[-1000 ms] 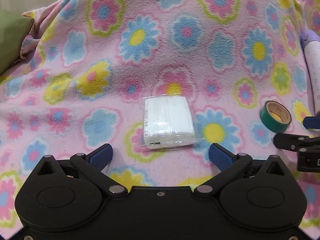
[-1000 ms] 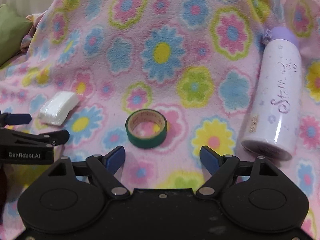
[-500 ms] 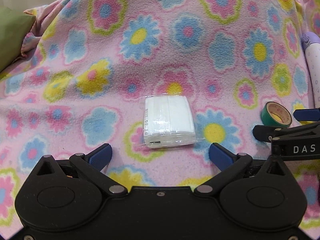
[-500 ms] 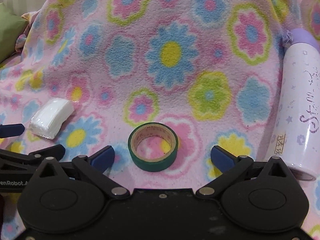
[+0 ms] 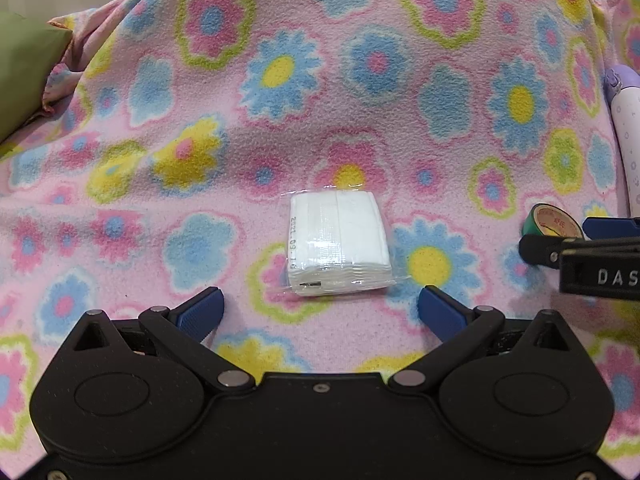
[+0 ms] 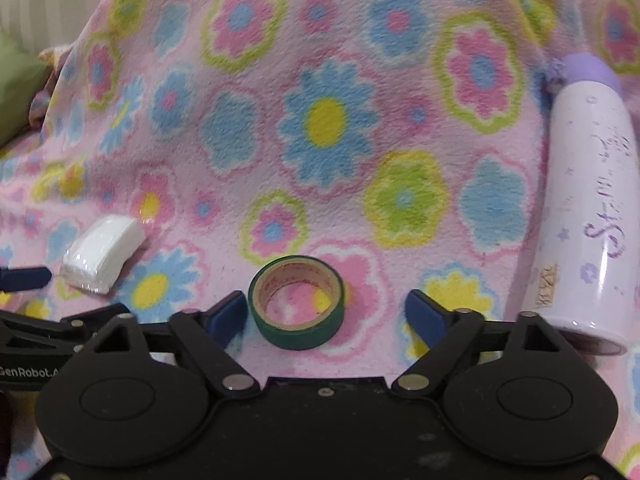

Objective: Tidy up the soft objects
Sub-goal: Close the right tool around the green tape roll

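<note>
A white tissue pack [image 5: 338, 242] in clear wrap lies on the flowered pink blanket [image 5: 280, 120], just ahead of my open left gripper [image 5: 320, 308]. It also shows in the right wrist view [image 6: 102, 254] at the left. A green tape roll [image 6: 297, 302] lies flat between the blue fingertips of my open right gripper [image 6: 326, 314], nearer the left one. The roll shows in the left wrist view [image 5: 554, 220], partly behind the right gripper [image 5: 580, 248]. Neither gripper holds anything.
A white bottle with a purple cap [image 6: 588, 208] lies on the blanket at the right, close to the right gripper's right finger. A green cushion [image 5: 24, 68] sits at the far left. The blanket rises toward the back.
The right gripper has moved forward, so the green tape roll now sits between its fingertips. The left gripper has barely moved. Both stay open.
</note>
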`<state>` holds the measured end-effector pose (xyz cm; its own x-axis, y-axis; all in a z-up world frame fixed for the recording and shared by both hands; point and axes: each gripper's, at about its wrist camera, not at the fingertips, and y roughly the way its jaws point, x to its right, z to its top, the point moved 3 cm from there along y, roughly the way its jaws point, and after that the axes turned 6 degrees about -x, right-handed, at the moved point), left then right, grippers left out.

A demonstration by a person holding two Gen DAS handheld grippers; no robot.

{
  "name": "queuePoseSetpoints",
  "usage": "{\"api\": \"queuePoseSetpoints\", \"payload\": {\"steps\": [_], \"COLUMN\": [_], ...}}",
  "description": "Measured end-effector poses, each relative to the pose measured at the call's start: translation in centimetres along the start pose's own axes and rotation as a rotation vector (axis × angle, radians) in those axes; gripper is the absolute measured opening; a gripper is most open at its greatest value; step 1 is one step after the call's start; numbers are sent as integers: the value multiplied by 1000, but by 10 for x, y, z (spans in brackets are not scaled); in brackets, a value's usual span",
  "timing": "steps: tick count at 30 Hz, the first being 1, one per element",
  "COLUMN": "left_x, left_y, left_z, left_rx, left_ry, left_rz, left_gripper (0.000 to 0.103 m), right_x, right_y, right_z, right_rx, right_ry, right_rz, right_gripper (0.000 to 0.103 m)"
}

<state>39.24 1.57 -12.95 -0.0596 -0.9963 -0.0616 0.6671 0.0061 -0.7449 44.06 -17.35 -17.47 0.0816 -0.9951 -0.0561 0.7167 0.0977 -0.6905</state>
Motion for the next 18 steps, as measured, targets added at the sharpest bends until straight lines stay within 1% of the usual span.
{"api": "queuePoseSetpoints", "payload": {"steps": [5,6,7,10,12,18], "left_x": [0,0,0,0,0,-1], "left_y": [0,0,0,0,1,0], "left_z": [0,0,0,0,-1,-1], "left_rx": [0,0,0,0,0,5], "left_ry": [0,0,1,1,1,-2], "left_rz": [0,0,0,0,0,2], "left_gripper": [101,101,101,101,101,100], "right_x": [0,0,2,7,8,2], "right_y": [-4,-5,-6,-7,-8,-6], "right_z": [-2,-3,-3,-4,-4,-5], "right_rx": [28,33,38,48,49,47], "right_ry": [-6,-4,3,30,29,-2], "right_rz": [10,11,16,37,36,-1], "right_gripper": [61,54,51,49,49,48]}}
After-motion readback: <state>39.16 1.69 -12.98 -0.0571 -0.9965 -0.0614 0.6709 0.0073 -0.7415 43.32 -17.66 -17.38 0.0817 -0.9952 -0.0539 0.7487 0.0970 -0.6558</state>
